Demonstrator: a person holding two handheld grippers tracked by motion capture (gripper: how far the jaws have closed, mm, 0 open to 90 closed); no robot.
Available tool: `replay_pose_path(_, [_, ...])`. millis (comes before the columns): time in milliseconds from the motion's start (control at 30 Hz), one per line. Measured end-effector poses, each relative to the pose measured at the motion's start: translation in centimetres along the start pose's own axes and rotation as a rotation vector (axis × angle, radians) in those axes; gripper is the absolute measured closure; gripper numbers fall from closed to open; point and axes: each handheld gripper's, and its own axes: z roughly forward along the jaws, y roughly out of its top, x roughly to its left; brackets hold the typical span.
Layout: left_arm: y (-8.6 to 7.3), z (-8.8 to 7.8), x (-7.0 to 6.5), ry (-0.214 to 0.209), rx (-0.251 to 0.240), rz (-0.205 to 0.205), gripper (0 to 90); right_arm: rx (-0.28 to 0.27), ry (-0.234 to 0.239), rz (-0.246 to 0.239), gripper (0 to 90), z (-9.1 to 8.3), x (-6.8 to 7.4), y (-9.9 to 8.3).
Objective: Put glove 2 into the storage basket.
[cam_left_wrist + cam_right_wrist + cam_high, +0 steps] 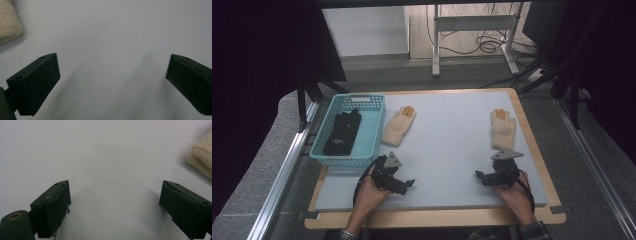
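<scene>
Both grippers rest spread and empty near the front edge of the worktop [452, 150]: left gripper [404, 186], right gripper [481, 176]; the work seems only starting; one cream glove [399, 125] lies beside the basket [373, 131], the other glove [503, 129] near the right edge; next, reach forward and pinch each.

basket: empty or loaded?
Loaded. The teal basket holds a black glove lying flat; both cream gloves lie outside on the mat.
</scene>
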Motion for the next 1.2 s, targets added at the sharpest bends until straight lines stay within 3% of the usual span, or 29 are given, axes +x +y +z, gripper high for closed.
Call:
replay_pose_path(300, [-0.6, -0.2, -1.0, 0.026, 0.023, 0.003, 0.0, 0.001, 0.001, 0.0, 9.7, 0.0, 0.0, 0.0])
replay_pose_path(433, [-1.1, -0.1, -1.2, 0.023, 0.033, -0.004, 0.0, 0.0, 0.004, 0.0, 10.0, 0.0, 0.0, 0.0])
replay_pose_path(533, [-1.5, 0.0, -0.9, -0.01, 0.023, -0.044, 0.0, -0.001, 0.005, -0.005, 10.9, -0.1, -0.1, 0.0])
replay_pose_path(800, [-1.5, 0.1, -1.0, -0.004, 0.023, -0.04, 0.3, -0.015, 0.012, -0.002, 17.1, -0.3, 0.2, 0.3])
replay_pose_path(1067, [-1.5, 0.1, -1.0, -0.004, 0.023, -0.04, 0.3, -0.039, 0.088, -0.021, 28.1, 0.2, 1.0, 2.8])
replay_pose_path(1200, [-1.5, 0.1, -1.0, -0.004, 0.022, -0.04, 0.3, -0.052, 0.148, -0.032, 35.9, 1.2, 1.7, 4.9])
